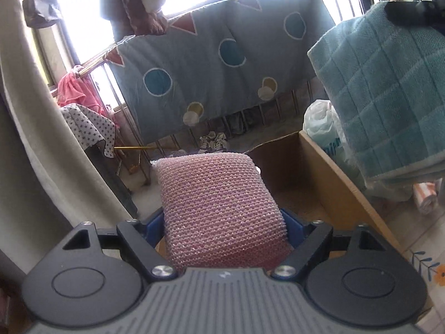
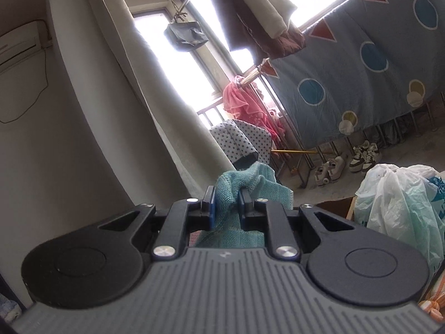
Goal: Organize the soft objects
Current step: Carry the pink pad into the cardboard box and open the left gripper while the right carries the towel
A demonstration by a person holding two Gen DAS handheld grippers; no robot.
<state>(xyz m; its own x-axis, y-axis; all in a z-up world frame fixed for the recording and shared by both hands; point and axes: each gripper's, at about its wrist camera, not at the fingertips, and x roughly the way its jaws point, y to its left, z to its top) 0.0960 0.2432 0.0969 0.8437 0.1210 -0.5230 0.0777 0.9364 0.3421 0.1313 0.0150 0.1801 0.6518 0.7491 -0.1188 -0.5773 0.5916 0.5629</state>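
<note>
My left gripper [image 1: 224,220] is shut on a pink mesh sponge pad [image 1: 214,203], which fills the space between the blue pads and sticks out forward, held in the air beside a cardboard box [image 1: 333,183]. My right gripper [image 2: 226,200] is shut on a teal towel [image 2: 244,186], pinched at a bunched fold. The same teal towel [image 1: 389,94] hangs at the upper right of the left wrist view, with the right gripper's dark body on top of it.
A white plastic bag [image 2: 400,197] sits in the box's right part; it also shows in the left wrist view [image 1: 319,122]. A blue patterned quilt [image 1: 211,64] hangs on a railing ahead. Shoes [image 2: 345,161] lie on the floor. A curtain [image 2: 116,97] hangs at left.
</note>
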